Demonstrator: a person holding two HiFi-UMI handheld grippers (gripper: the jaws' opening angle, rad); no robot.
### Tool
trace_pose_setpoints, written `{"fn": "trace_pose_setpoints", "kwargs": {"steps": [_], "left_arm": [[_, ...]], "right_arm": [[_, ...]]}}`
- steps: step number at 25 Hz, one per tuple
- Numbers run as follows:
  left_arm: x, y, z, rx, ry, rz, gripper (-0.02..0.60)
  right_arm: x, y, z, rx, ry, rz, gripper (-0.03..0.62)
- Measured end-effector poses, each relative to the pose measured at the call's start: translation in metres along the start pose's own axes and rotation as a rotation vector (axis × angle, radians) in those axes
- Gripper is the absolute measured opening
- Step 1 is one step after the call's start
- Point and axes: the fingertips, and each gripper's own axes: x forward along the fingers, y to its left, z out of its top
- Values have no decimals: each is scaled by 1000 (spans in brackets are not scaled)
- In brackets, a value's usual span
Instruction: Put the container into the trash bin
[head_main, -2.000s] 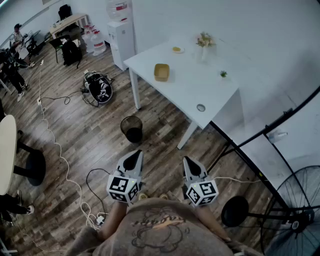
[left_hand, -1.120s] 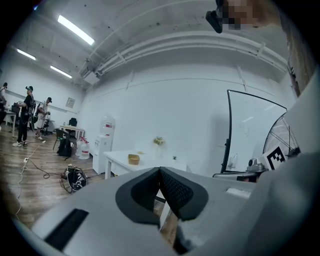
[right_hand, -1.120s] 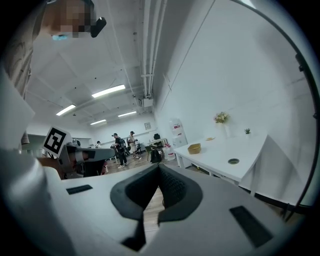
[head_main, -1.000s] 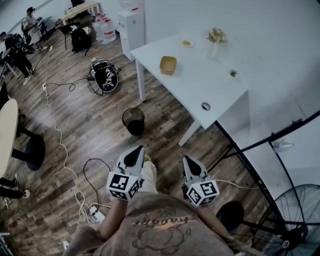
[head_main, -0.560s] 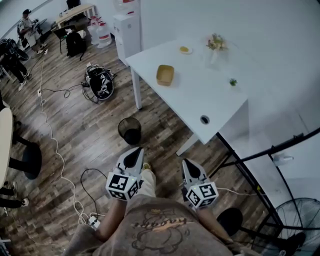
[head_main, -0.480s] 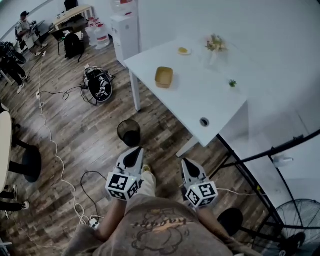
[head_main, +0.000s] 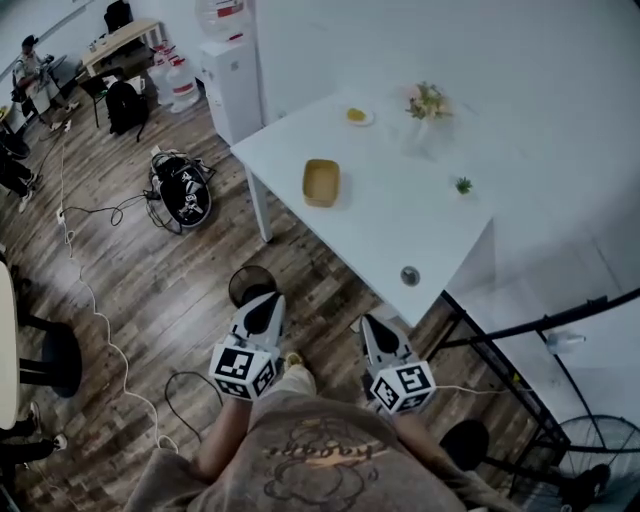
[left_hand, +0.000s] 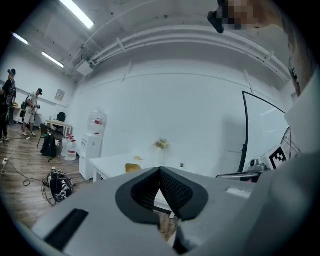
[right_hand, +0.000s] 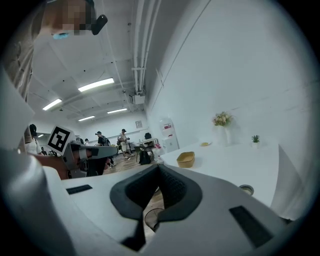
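Note:
A yellow container sits on the white table, nearer its left side. It also shows far ahead in the left gripper view and the right gripper view. The black trash bin stands on the wood floor by the table's near corner, partly hidden behind my left gripper. The bin's rim shows below the right jaws. Both the left gripper and the right gripper are shut with nothing in them, held side by side short of the table.
A flower vase, a small plate, a tiny plant and a cable grommet are on the table. A backpack and cables lie on the floor at left. A water dispenser stands at the wall; a black stand is at right.
Both grippers have moved forward together toward the table. The table and container appear nearer, and the bin now lies just ahead of the left gripper. Both jaws stayed shut.

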Motion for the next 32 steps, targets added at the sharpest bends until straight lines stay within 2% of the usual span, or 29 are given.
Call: {"fn": "trace_pose_setpoints", "kwargs": {"steps": [8,13,22,32], "left_arm": [[59,50,26,-25,-6,-50,3],[85,67,37,4,-3,-74,3],[130,92,39,-6,13,-62,3],[192,122,55,11,12,-30,3]], "right_arm": [[74,-19,20,10,-1,-32,2],[108,-25,28,13,-5,-39,2],[145,-55,35,24,9,-49,2],[210,-93,58,16,2,-7,2]]}}
